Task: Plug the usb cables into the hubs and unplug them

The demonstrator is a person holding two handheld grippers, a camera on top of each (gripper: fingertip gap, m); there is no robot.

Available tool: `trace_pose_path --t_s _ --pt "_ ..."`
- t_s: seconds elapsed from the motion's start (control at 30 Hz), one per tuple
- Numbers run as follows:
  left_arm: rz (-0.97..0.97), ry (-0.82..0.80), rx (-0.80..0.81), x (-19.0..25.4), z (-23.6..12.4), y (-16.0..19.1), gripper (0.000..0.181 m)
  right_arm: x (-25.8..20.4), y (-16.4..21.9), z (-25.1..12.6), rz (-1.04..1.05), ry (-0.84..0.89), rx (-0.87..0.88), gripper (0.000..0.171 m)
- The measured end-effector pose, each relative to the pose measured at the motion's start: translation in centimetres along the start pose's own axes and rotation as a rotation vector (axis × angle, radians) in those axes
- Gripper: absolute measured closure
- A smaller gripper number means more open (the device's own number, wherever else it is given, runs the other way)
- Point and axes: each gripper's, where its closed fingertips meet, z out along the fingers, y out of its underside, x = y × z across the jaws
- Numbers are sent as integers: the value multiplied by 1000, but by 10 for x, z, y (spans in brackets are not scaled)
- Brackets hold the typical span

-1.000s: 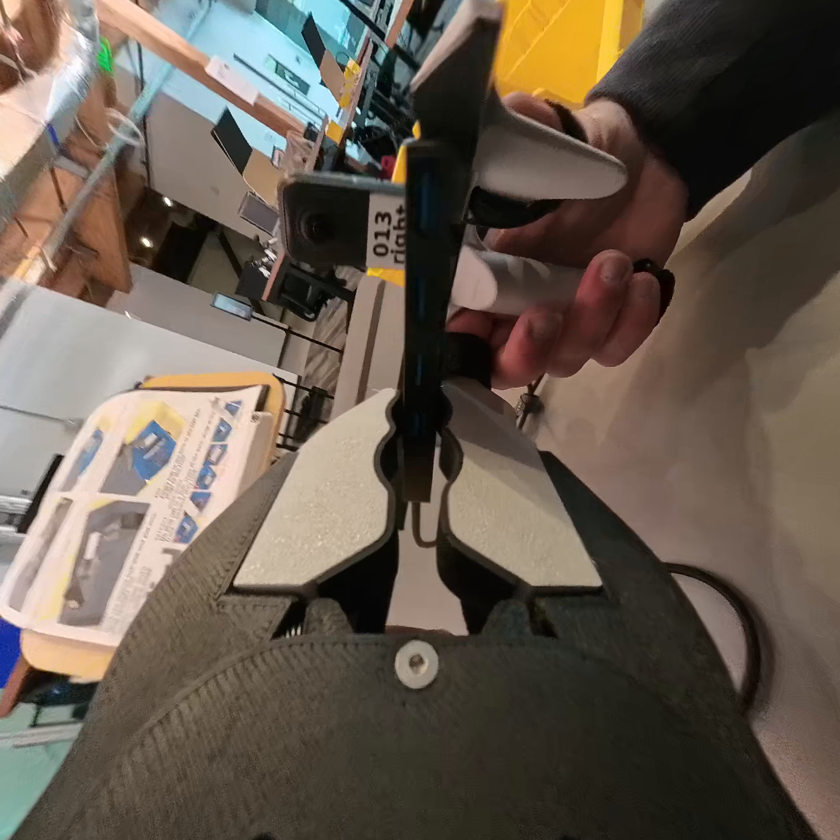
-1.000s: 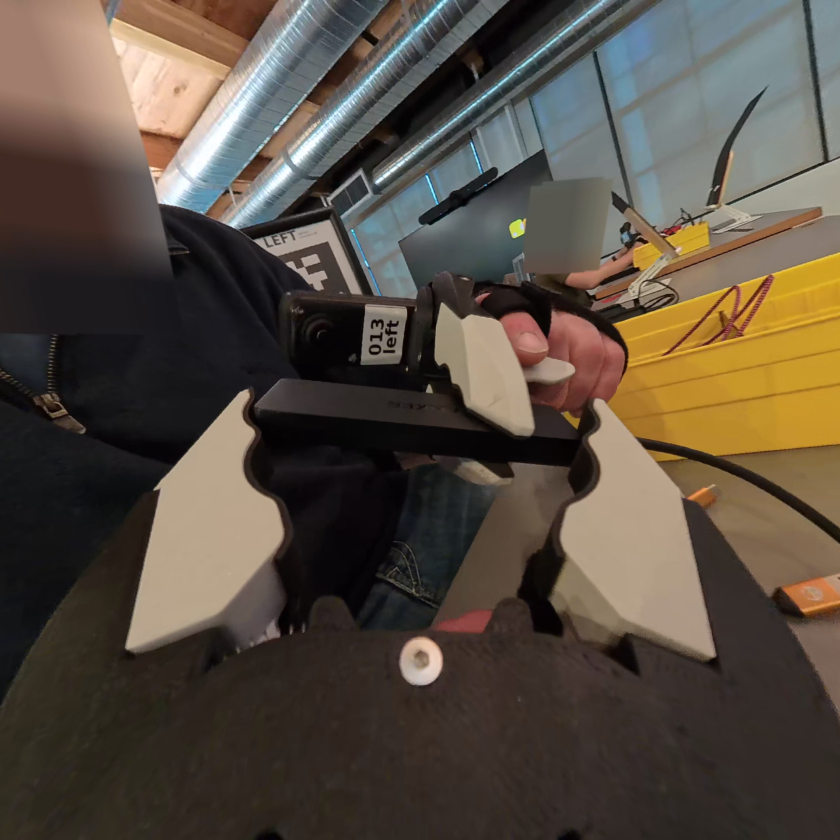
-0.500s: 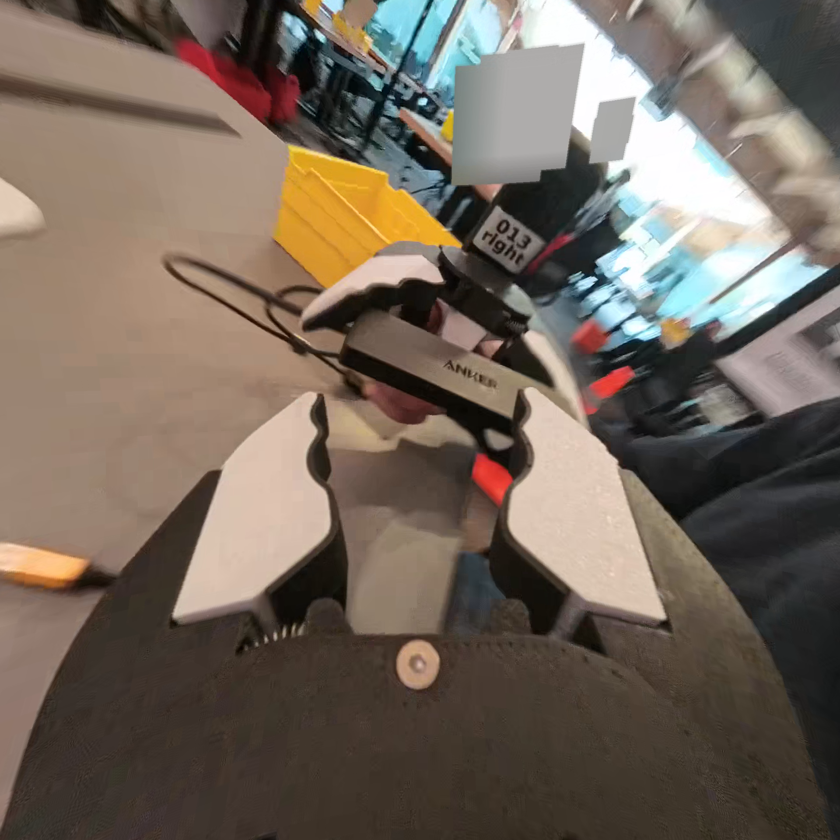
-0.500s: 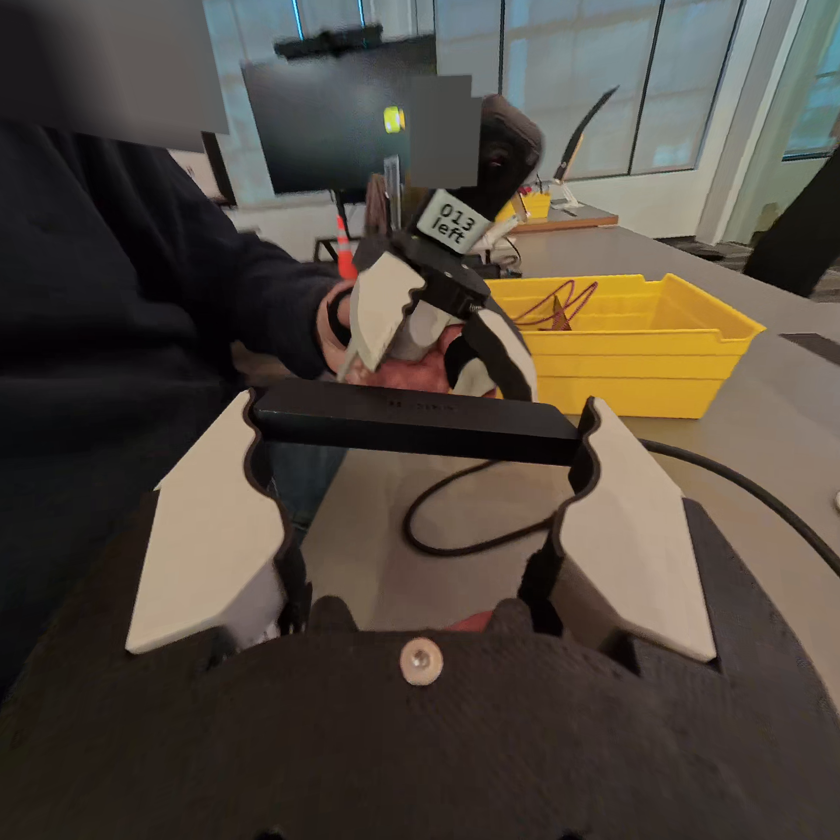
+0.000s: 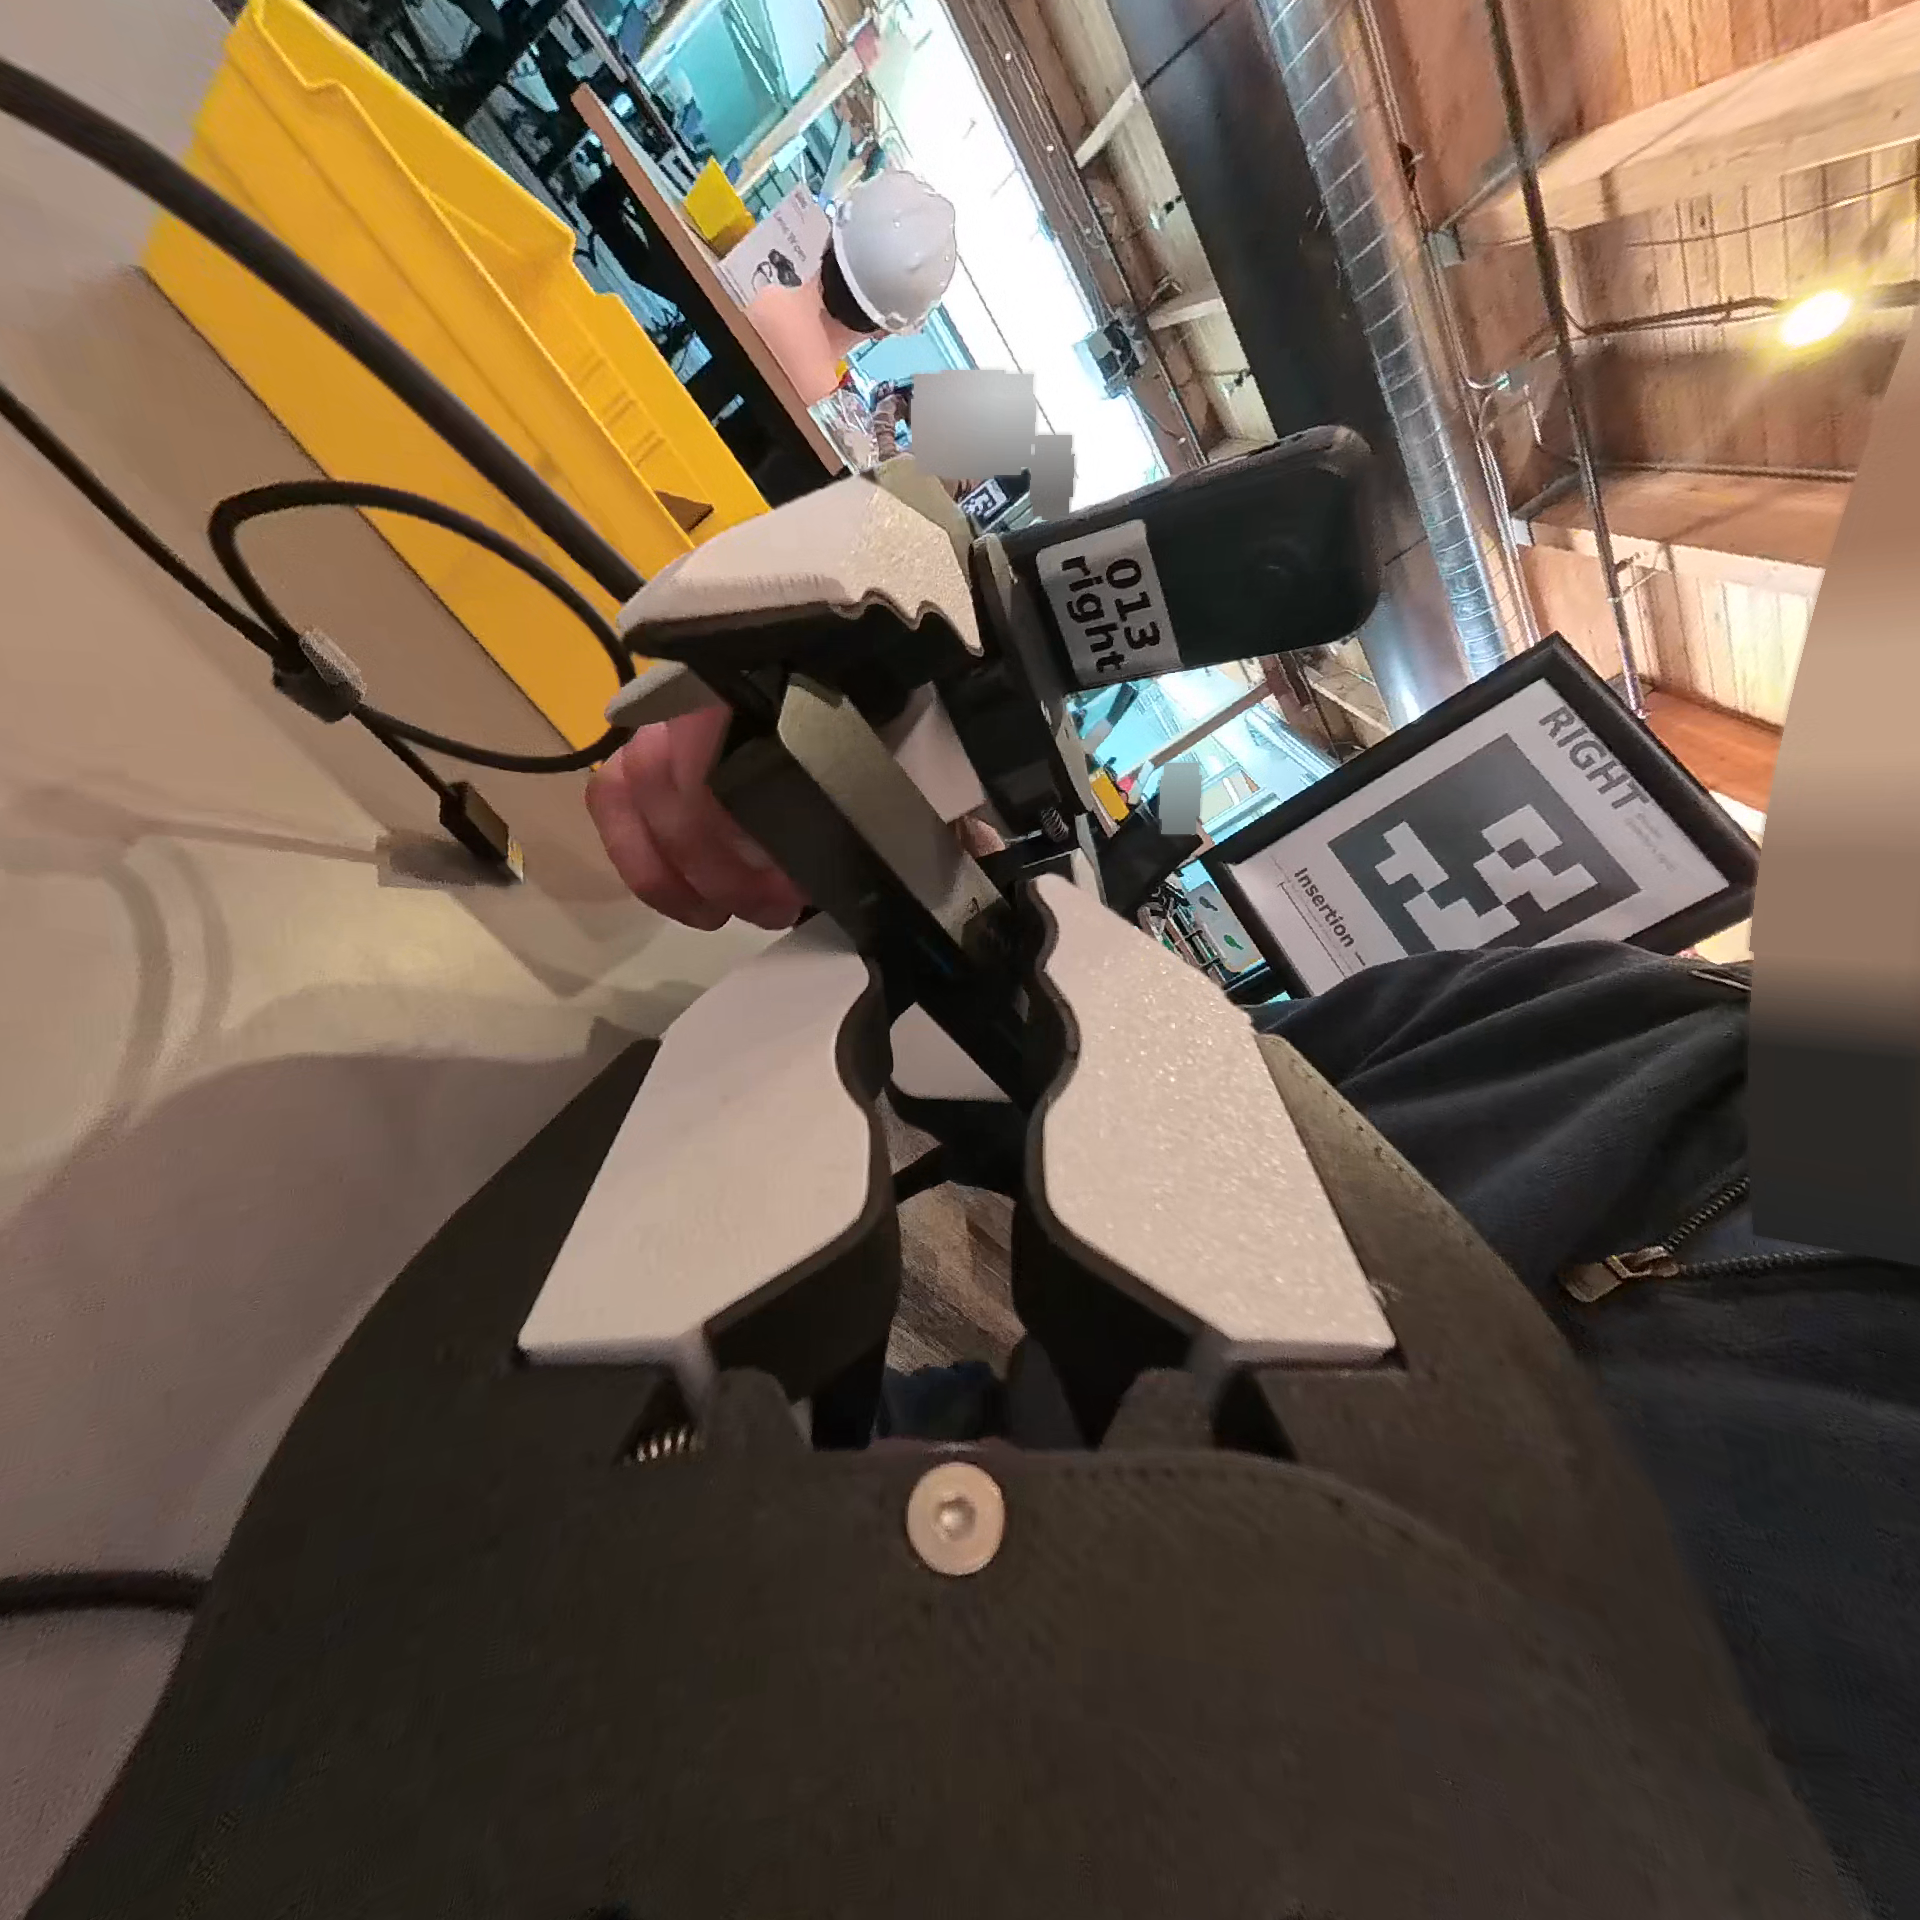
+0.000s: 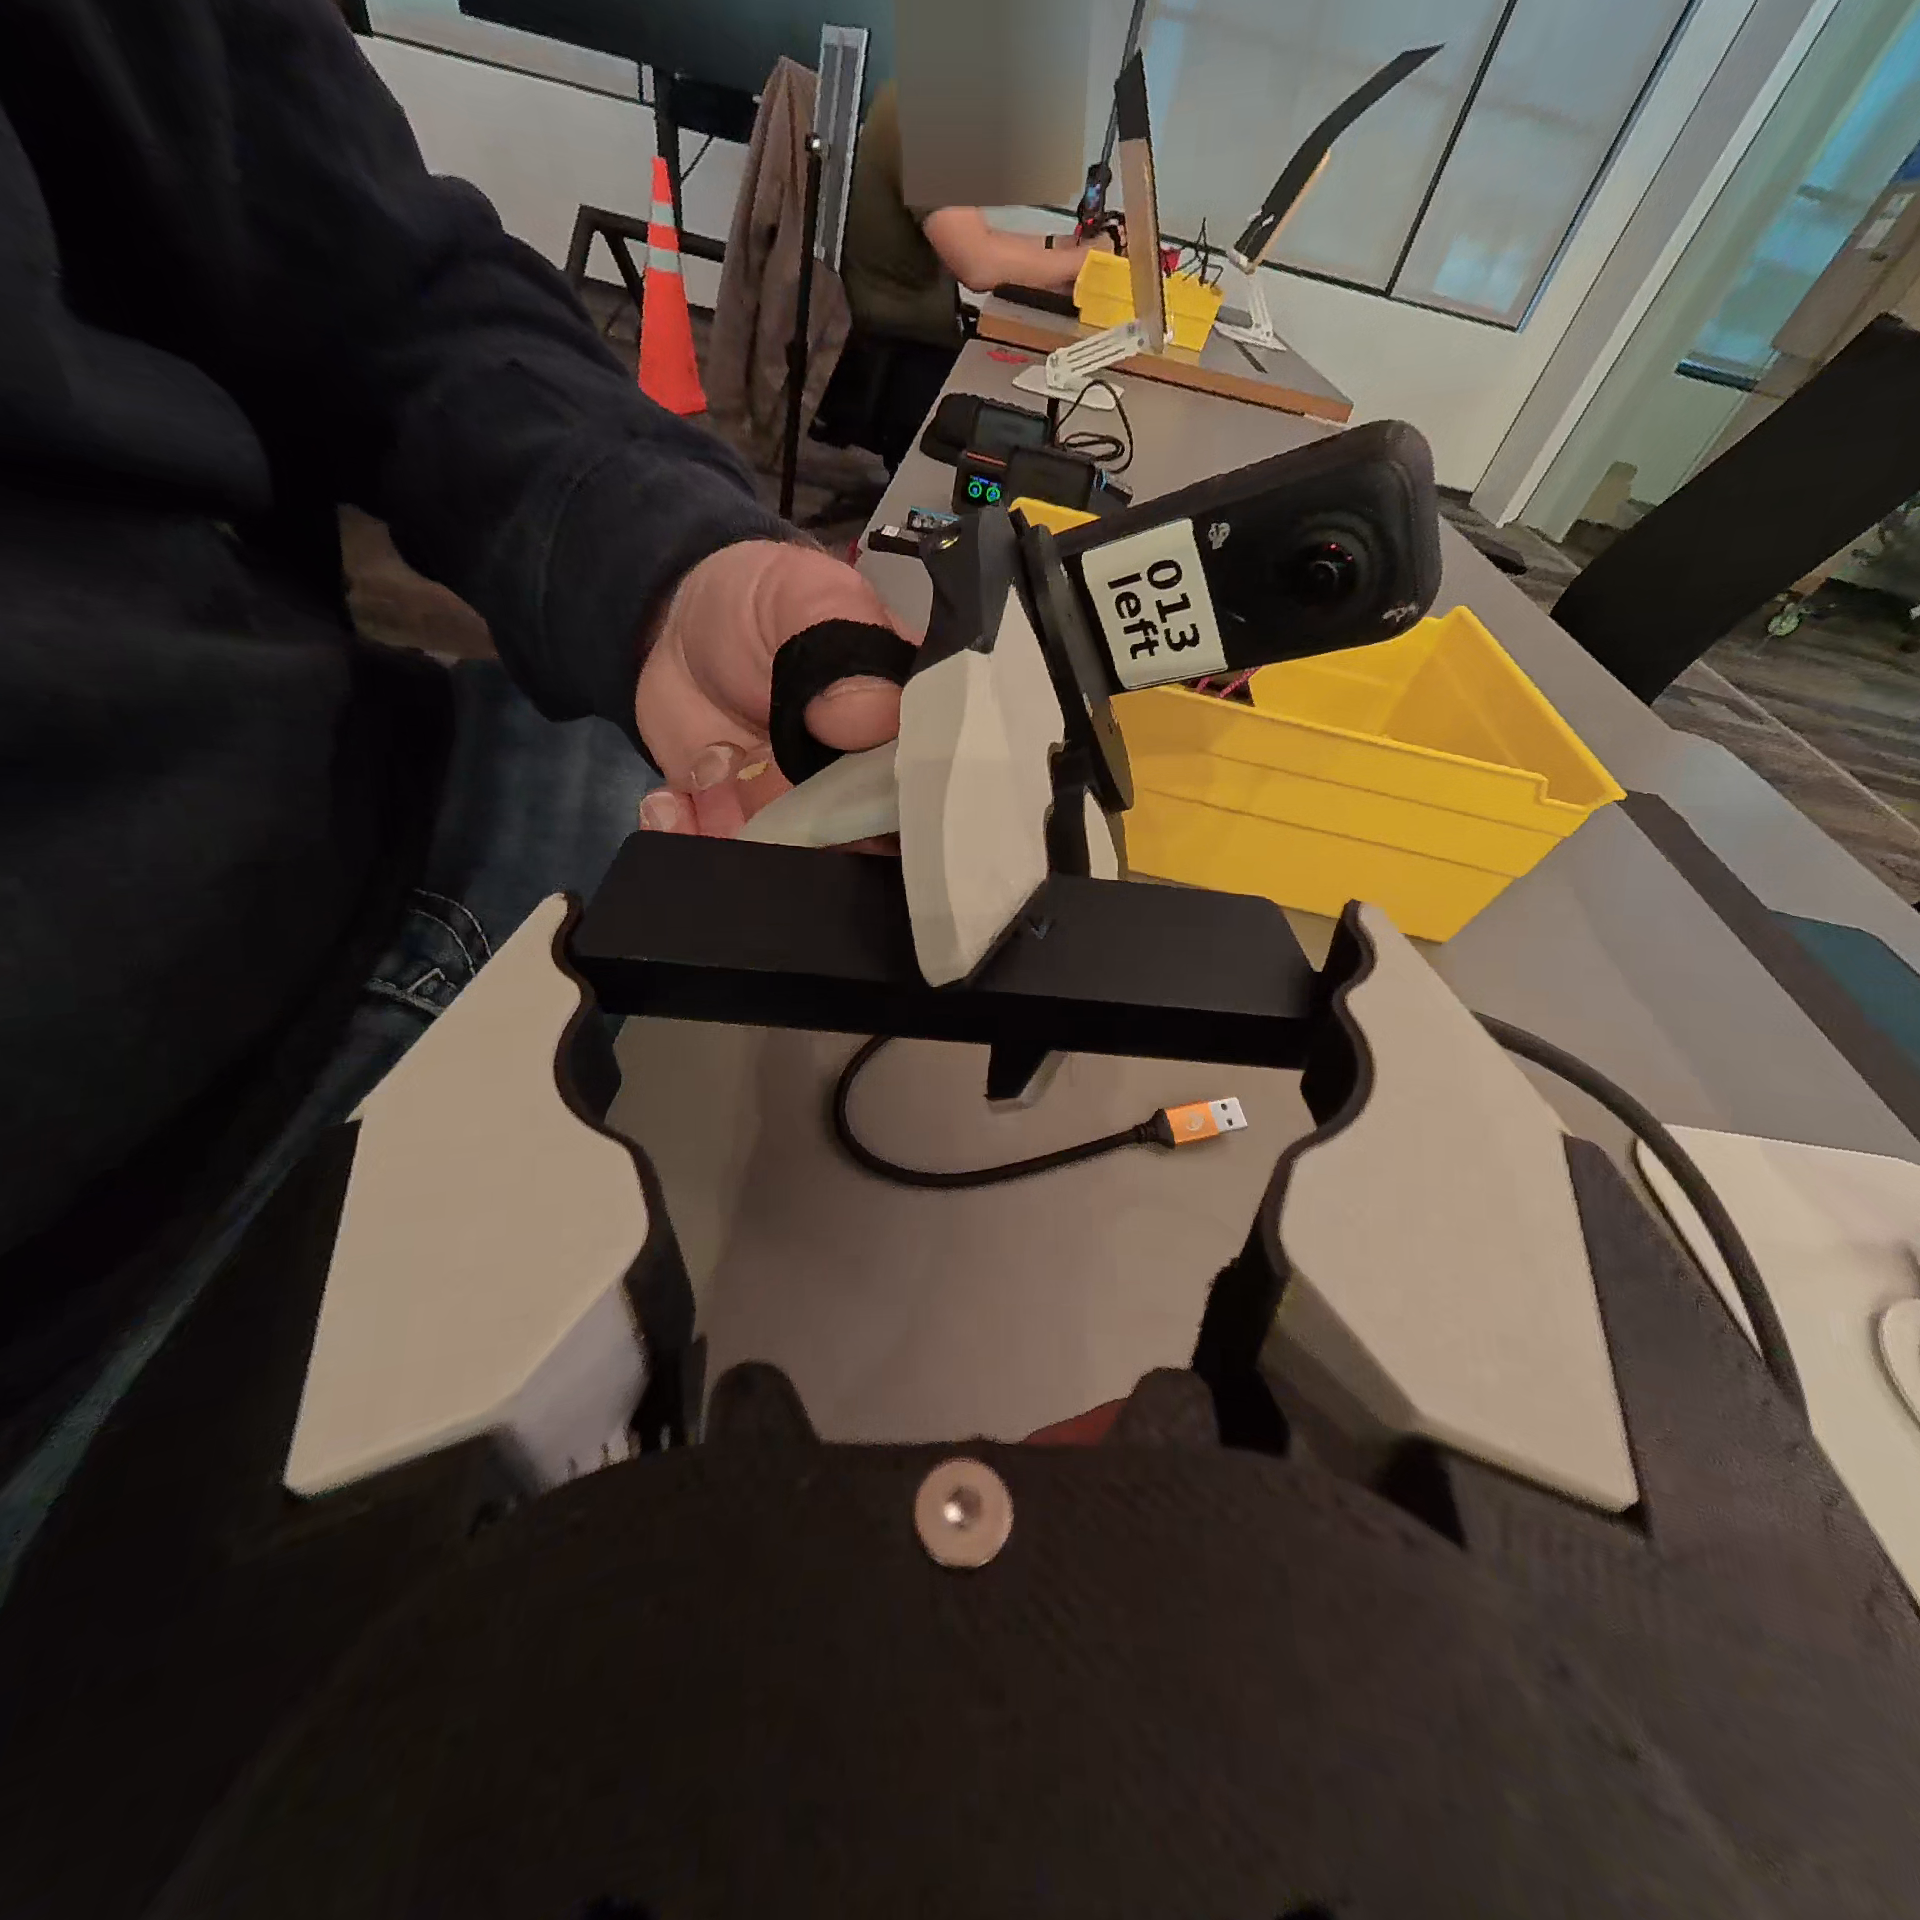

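Note:
A black USB hub (image 6: 748,935) is held off the grey table between both grippers. My right gripper (image 6: 956,920) is shut on it end to end, one finger at each short end. My left gripper (image 5: 961,1018) is shut across the hub's thin middle (image 5: 951,987). In the right wrist view the left gripper (image 6: 997,977) has one finger above the hub and one below. An orange-tipped USB cable (image 6: 1195,1122) lies unplugged on the table under the hub. A black USB plug (image 5: 478,821) and a white plug (image 5: 416,862) lie on the table to the left.
A yellow bin (image 6: 1351,790) stands on the table behind the hub; it also shows in the left wrist view (image 5: 416,312). A thick black cable (image 6: 1621,1122) runs along the right, beside a white object (image 6: 1766,1247). A framed marker board (image 5: 1486,831) stands near the person's dark sleeve. The tips of both grippers are at nearly the same place. My right gripper's tips are some 30 centimeters from the white object (image 6: 1766,1247).
The left gripper let go of the hub and opened wide half a second ago; it is now closed across the hub's middle. The right gripper kept its hold and tilted down toward the table.

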Motion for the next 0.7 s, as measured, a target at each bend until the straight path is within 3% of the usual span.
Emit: trace_pose_path --t_s 0.2,0.5,0.7 --pt "39 -35 36 -6 -5 -4 170 5 -25 -14 -39 95 99 45" --pt "-20 -12 90 -4 -9 -12 171 3 -11 -17 -142 163 -36 39" --pt "-69 20 104 -2 -9 -11 171 8 -2 -15 -208 215 -108 44"
